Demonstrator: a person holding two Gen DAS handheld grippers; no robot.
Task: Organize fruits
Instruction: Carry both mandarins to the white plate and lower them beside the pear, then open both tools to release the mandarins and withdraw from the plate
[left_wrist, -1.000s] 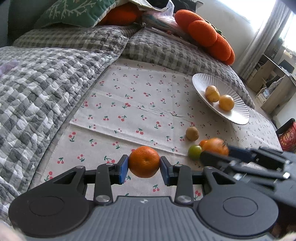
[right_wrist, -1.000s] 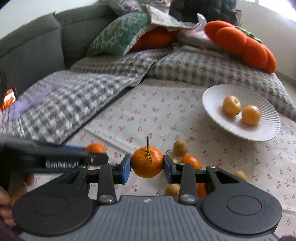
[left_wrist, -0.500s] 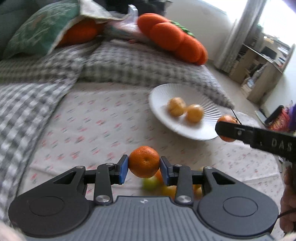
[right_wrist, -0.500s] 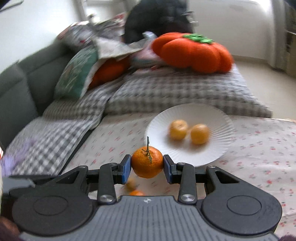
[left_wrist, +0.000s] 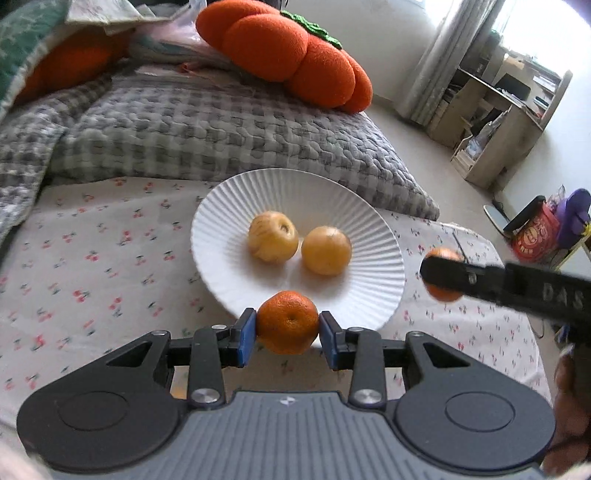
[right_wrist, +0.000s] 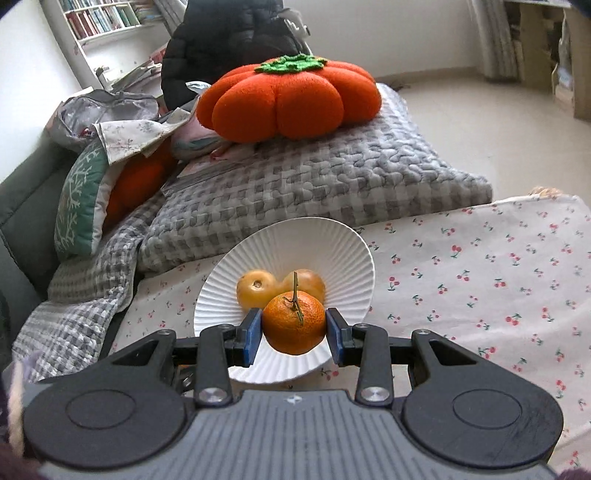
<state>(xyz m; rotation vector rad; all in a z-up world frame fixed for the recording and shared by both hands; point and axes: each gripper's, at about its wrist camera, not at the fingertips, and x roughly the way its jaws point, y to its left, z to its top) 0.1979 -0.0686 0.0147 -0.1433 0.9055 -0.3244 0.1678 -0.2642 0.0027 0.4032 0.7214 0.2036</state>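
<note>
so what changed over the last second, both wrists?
Both grippers swung from the loose fruit on the cherry-print cloth over to the white plate. Unchanged: left gripper clamps its mandarin, right gripper its stemmed mandarin; two yellow fruits sit on the plate.
</note>
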